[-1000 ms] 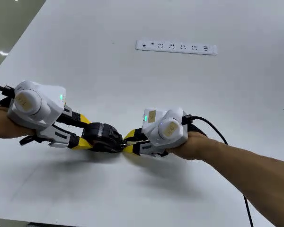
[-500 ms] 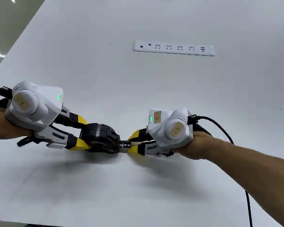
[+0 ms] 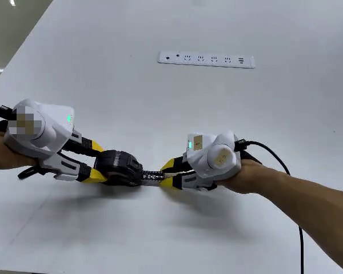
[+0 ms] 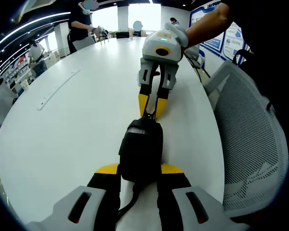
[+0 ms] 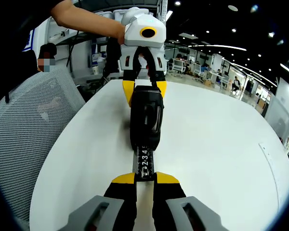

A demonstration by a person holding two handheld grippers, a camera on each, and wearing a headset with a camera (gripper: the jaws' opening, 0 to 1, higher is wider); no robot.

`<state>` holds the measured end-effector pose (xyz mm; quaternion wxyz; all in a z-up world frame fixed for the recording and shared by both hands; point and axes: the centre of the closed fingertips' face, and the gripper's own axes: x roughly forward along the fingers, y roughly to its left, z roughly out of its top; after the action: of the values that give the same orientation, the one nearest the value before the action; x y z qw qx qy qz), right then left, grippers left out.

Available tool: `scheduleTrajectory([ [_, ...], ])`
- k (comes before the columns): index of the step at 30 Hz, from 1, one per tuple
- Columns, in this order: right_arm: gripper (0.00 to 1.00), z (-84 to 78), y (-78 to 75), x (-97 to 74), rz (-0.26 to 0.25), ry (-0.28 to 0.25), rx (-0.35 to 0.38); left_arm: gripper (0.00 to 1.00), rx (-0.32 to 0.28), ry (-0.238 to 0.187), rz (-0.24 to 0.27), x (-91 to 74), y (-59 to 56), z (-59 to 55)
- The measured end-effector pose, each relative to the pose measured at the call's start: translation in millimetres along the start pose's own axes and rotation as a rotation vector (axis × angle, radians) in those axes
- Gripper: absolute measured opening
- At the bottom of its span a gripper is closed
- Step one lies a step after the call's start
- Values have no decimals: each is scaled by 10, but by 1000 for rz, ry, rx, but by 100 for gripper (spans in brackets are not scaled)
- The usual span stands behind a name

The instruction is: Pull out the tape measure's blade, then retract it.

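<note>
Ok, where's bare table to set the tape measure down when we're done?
The widest bare table lies between the power strip and the tape measure. A second bare band runs along the near edge. Crowded: the line of left hand-held gripper, blade and right hand-held gripper.

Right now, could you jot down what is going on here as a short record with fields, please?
left gripper: shut on the tape measure, holding its black case
right gripper: shut on the end of the blade
blade out: a short stretch, with the numbers 2, 3 and 4 showing
table: white, with a power strip on its far side
stage: blade partly pulled out, not yet retracted
</note>
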<state>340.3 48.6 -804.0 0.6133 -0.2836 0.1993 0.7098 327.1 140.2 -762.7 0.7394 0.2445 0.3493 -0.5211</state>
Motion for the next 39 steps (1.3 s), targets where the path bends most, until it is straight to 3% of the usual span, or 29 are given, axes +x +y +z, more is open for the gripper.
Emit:
scheduleTrajectory([
  [39,8,-189,2,-243,-5,7,4,23,-13,1,-5,-3,9,10],
])
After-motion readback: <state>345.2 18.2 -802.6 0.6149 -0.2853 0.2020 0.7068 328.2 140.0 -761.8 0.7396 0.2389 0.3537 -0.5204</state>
